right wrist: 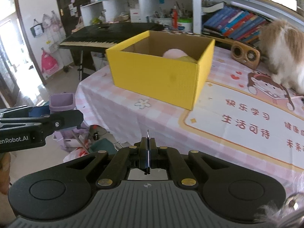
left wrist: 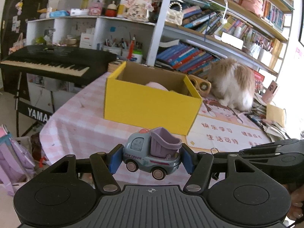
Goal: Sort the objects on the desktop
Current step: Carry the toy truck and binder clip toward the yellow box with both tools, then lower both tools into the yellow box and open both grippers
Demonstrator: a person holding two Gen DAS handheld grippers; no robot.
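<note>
A grey-blue toy truck (left wrist: 152, 157) with a purple tipper and "FUN TRUCK" on its side hangs above the table's near edge, my left gripper (left wrist: 152, 158) shut on it with its blue pads on both sides. From the right wrist view the left gripper (right wrist: 57, 117) shows at the left with the purple tipper (right wrist: 61, 102) above it. My right gripper (right wrist: 147, 142) is shut on a thin dark metal clip (right wrist: 147, 153) with a wire loop (right wrist: 117, 144). An open yellow box (left wrist: 150, 110) (right wrist: 157, 76) stands ahead, with pink and yellow soft things inside.
A fluffy tan-and-white animal (left wrist: 233, 83) (right wrist: 285, 47) sits on the pink checked tablecloth (left wrist: 79, 125) right of the box, beside a wooden toy radio (left wrist: 201, 85) (right wrist: 245, 56). A black keyboard (left wrist: 53, 62) stands beyond the table's left edge. Bookshelves (left wrist: 190, 57) rise behind.
</note>
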